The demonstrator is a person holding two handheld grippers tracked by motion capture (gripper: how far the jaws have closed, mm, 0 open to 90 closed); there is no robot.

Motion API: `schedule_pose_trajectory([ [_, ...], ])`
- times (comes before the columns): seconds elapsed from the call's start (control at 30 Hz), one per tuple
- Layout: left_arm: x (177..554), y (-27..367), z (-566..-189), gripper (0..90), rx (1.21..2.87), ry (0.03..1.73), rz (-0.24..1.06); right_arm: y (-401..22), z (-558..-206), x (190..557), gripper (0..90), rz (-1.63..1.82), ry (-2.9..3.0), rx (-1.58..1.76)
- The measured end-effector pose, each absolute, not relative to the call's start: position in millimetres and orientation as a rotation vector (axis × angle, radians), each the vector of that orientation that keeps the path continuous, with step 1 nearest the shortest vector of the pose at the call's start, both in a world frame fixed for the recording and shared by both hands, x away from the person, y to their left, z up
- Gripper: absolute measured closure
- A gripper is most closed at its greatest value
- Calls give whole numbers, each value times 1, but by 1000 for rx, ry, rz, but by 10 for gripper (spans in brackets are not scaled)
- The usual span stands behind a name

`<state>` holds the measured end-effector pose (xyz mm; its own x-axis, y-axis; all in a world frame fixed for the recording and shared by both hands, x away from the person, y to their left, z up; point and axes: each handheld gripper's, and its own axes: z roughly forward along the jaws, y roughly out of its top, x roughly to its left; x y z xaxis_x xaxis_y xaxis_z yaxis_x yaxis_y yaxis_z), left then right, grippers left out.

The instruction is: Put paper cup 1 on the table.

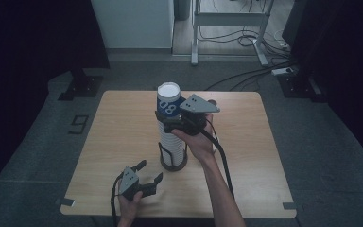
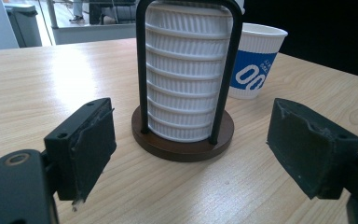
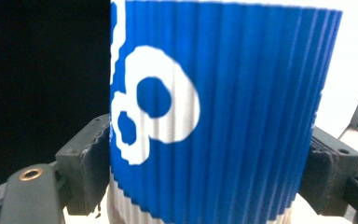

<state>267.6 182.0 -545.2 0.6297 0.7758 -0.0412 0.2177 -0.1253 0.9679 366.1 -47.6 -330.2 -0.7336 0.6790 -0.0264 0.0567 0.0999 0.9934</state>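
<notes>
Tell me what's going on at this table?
A person is working a stack of ribbed paper cups that stands in a dark wire holder on the wooden table. The right hand-held gripper has its jaws pressed on both sides of the top cup, the blue-banded one. The left hand-held gripper waits open near the holder's base. Another blue-banded cup stands behind the holder.

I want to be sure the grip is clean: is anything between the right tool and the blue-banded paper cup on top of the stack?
Nothing visible. The right tool has its pads against both sides of the blue-banded ribbed paper cup, which tops the white cup stack in the black wire holder.
</notes>
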Motion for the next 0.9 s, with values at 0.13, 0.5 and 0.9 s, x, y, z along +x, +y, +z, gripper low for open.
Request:
schedule_pose_trajectory([
  [0.13,267,182,-545,150,1668,827,589,-49,-328,365,174,1675,1893,704],
  [0.5,268,182,-545,150,1664,827,587,-49,-322,364,184,1693,1874,684],
  [0.9,268,182,-545,150,1668,826,584,-50,-313,364,192,1722,1853,665],
])
